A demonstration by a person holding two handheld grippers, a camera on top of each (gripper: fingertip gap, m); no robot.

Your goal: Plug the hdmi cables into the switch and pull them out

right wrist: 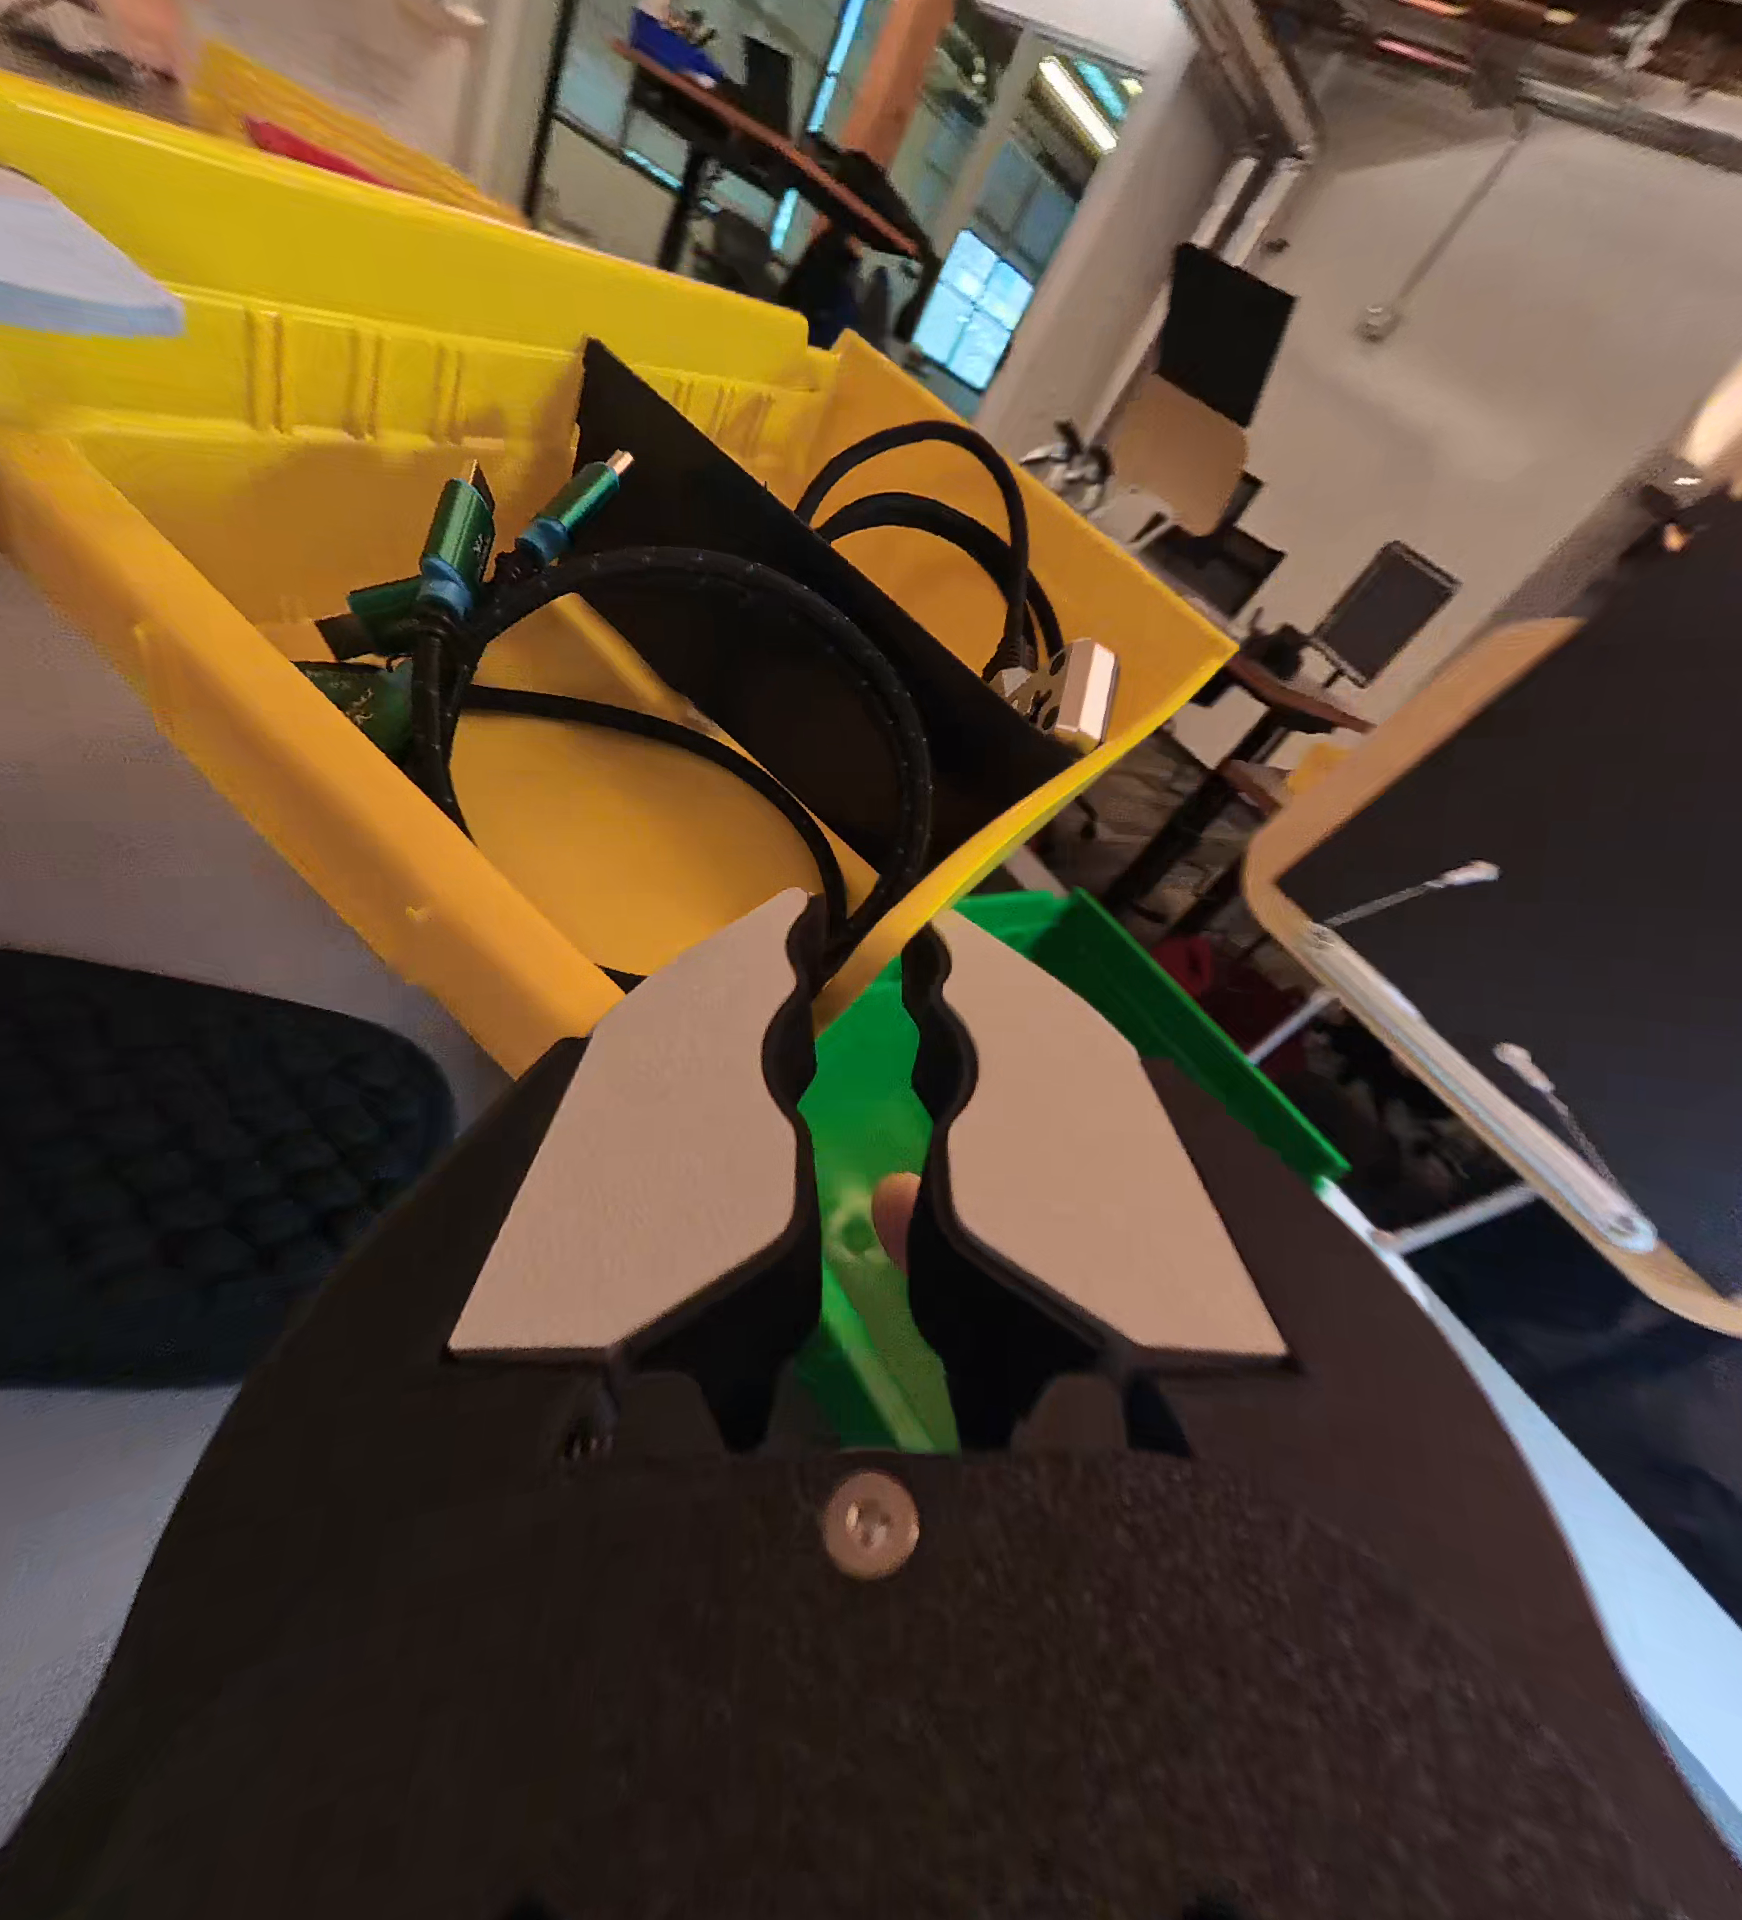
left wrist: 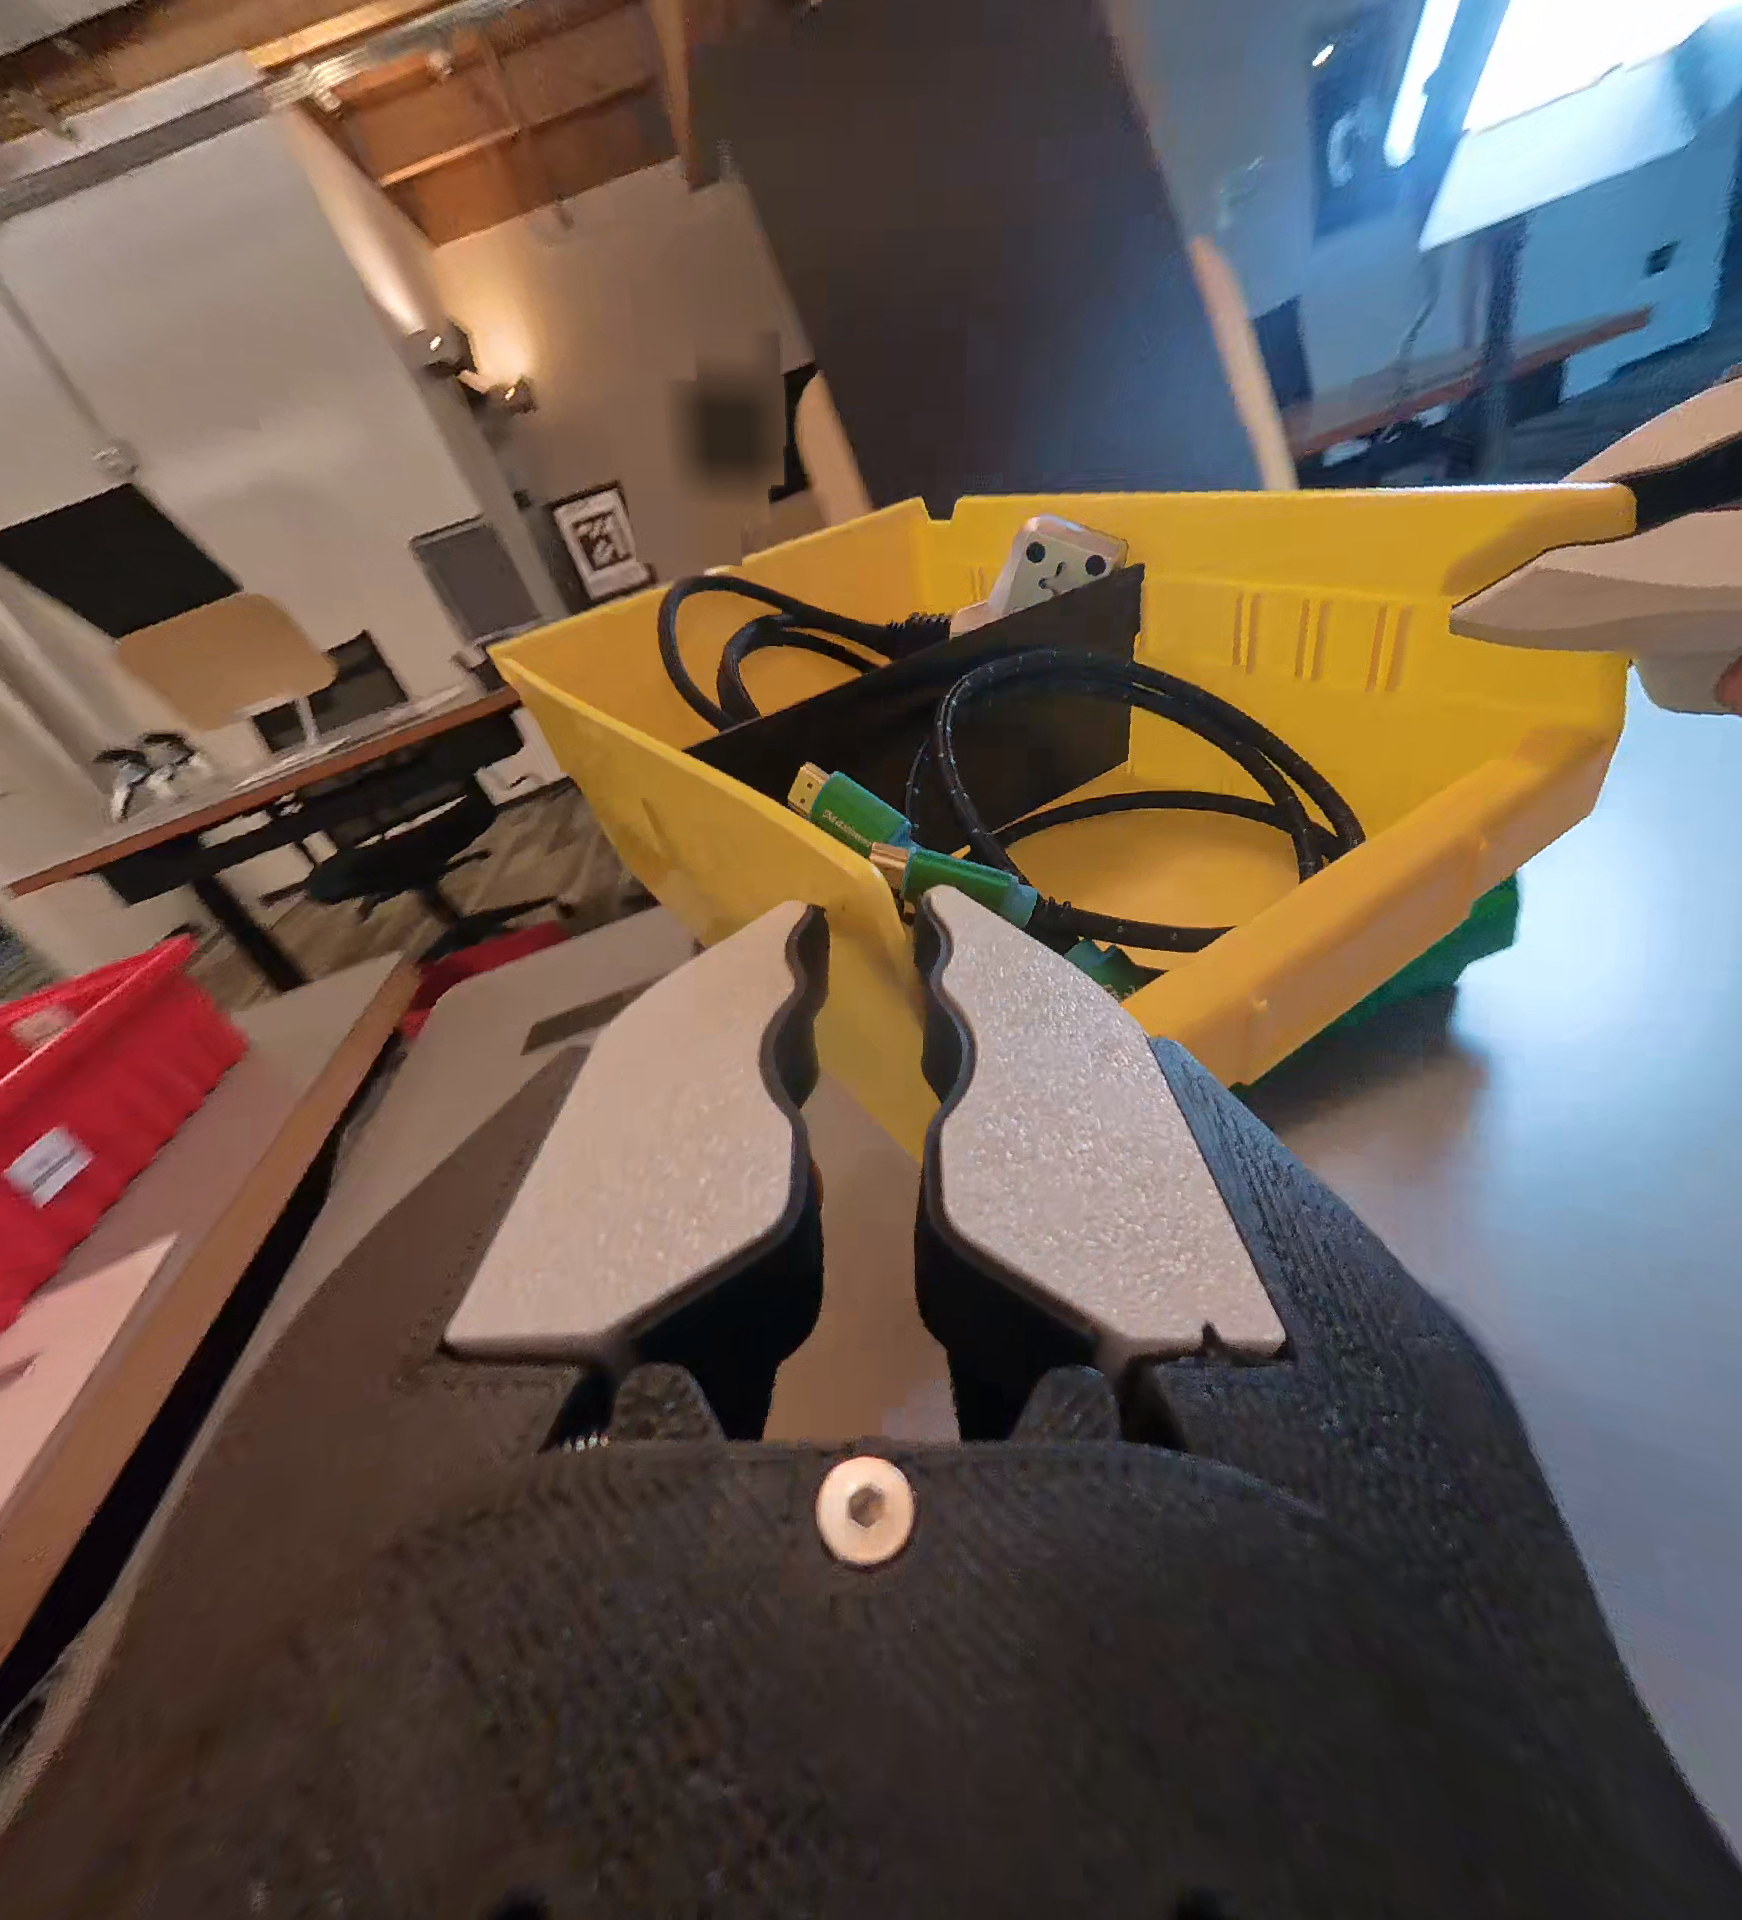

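Evidently both grippers are clamping the yellow bin walls — left gripper on one corner, right gripper opposite. HDMI cables and silver switch are lying inside — keeping it level seems wise.

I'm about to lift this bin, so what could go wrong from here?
Both tools pinch only thin wall edges of the yellow bin, left and right, so it may slip or tip. The cables sit loose and could spill. The switch leans by the divider and might slide.
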